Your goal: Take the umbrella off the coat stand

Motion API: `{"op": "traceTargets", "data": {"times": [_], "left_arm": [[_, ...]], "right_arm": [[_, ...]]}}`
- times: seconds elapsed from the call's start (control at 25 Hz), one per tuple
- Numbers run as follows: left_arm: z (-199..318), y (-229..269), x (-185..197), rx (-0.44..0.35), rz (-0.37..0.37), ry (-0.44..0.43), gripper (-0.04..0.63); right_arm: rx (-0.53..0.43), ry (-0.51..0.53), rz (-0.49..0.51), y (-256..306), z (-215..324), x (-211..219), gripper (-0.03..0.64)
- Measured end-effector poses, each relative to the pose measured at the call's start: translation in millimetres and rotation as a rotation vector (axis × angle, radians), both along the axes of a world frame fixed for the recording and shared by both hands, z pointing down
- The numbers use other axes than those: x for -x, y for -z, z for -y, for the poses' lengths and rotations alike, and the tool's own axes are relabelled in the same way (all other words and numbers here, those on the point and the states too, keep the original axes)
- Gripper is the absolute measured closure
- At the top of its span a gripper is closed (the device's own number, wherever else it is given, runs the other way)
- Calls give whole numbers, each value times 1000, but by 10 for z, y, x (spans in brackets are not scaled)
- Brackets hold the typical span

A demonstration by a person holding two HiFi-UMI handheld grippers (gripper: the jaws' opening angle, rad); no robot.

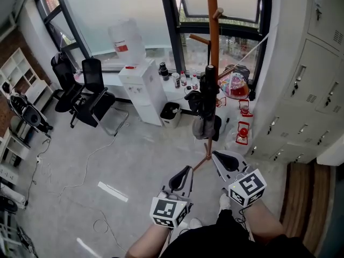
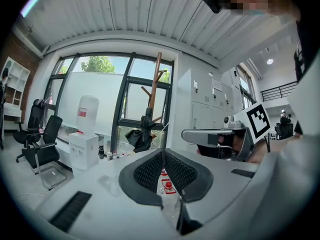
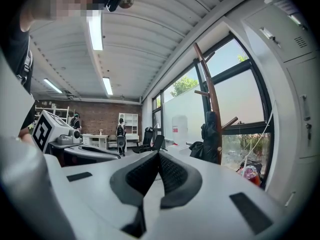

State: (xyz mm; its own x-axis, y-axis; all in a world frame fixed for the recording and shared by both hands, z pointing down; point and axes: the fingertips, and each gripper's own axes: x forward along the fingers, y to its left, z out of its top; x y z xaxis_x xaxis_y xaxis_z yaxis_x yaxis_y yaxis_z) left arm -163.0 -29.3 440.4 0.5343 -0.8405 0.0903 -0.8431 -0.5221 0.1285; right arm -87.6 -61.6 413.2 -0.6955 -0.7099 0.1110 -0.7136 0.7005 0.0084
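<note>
Umbrella (image 1: 206, 105), black and folded, hangs on the wooden coat stand (image 1: 213, 31); left gripper (image 1: 187, 170) and right gripper (image 1: 216, 156) both clenched empty, apart from it.

Two grippers in my hands, lower centre: left gripper (image 1: 185, 171), right gripper (image 1: 219, 157). One coat stand (image 1: 214, 31), one umbrella (image 1: 207, 109), centre-right. One water dispenser (image 1: 142, 87), one bin (image 1: 170, 113), mid frame. Two office chairs (image 1: 98, 98), left. Bottles (image 1: 176, 79) on the sill: several, too small to count.
</note>
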Motion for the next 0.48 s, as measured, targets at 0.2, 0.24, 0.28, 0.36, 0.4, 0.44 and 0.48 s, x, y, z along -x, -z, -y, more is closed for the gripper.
{"op": "traceTargets", "data": {"times": [0.2,0.24,0.28,0.36,0.4,0.44,0.48], "left_arm": [[182,10,-145,5,6,22,569],[219,18,-180,5,7,26,569],[258,28,-214,5,9,29,569],[346,48,-275,3,14,35,569],[391,57,-301,2,16,39,570],[436,62,-325,1,19,42,569],[479,65,-350,0,22,46,569]], "right_arm": [[8,21,4,-17,188,-154,563],[9,24,4,-14,234,-189,563],[8,27,5,-8,284,-225,563],[3,33,9,16,390,-293,563],[2,34,11,29,442,-326,563],[1,35,12,38,493,-358,563],[2,37,13,41,541,-391,563]]}}
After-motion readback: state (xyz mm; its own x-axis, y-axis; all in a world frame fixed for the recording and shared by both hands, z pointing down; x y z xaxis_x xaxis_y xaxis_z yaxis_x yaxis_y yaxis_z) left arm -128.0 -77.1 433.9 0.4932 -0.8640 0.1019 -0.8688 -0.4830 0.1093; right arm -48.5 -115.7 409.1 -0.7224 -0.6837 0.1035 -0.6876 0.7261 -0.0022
